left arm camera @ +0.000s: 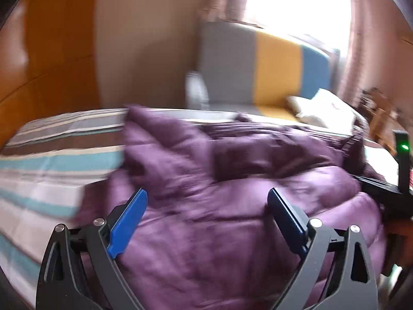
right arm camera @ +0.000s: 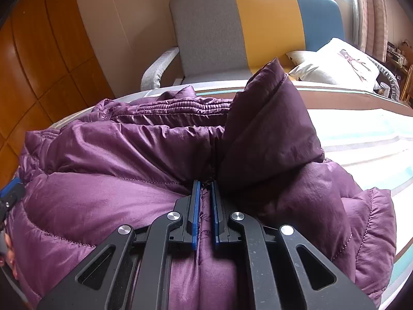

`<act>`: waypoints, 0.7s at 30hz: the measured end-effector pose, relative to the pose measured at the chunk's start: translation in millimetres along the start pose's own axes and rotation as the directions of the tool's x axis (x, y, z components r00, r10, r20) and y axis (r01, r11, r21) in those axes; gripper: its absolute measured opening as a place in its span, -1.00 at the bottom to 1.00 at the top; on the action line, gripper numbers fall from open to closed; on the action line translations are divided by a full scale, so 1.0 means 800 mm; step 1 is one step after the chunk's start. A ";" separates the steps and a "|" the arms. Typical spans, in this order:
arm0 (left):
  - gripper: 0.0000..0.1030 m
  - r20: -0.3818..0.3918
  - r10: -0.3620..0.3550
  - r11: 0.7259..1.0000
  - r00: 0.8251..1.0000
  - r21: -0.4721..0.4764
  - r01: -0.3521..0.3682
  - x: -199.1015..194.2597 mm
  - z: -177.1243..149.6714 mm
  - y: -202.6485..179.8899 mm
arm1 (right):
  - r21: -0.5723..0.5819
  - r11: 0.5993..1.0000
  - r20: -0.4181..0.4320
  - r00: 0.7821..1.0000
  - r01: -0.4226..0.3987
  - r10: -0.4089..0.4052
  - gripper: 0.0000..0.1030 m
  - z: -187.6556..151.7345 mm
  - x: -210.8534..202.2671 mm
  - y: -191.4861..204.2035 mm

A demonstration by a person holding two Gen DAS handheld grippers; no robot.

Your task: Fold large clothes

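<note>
A purple quilted puffer jacket [left arm camera: 219,180] lies bunched on a striped bed [left arm camera: 51,160]. My left gripper [left arm camera: 206,201] is open, its blue pads spread wide just above the jacket, holding nothing; this view is blurred. In the right wrist view the jacket [right arm camera: 116,193] fills the foreground. My right gripper [right arm camera: 205,188] is shut on a pinched fold of the jacket's fabric along its middle seam. A darker purple flap [right arm camera: 268,129] stands up beside it. The right gripper's body [left arm camera: 397,180] shows at the left view's right edge.
The striped bedcover [right arm camera: 361,134] extends to the right of the jacket. A grey, yellow and blue chair [right arm camera: 245,31] stands past the bed's far edge, with a white cushion [right arm camera: 335,64] on it. Wooden panelling [right arm camera: 38,64] is at the left. A bright window [left arm camera: 296,2] is behind.
</note>
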State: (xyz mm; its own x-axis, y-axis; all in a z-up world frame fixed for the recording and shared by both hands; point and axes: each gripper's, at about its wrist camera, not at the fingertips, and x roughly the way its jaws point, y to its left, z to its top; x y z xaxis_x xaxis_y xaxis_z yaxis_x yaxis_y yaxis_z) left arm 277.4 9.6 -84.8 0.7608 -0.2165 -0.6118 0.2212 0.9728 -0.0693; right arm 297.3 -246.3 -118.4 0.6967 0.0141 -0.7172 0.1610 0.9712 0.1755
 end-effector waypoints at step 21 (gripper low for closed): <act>0.93 -0.083 -0.092 0.919 0.992 -0.390 0.053 -0.020 -0.084 0.100 | -0.099 0.995 0.101 0.995 0.004 0.006 0.04 -0.074 -0.116 0.051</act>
State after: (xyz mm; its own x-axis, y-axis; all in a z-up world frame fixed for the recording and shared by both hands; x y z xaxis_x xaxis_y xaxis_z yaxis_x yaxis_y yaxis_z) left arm 242.2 96.7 -133.5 0.6839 -0.2979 -0.6660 0.0058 0.9151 -0.4033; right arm 197.8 -194.1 -84.4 0.7649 -0.0038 -0.6441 0.0934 0.9901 0.1051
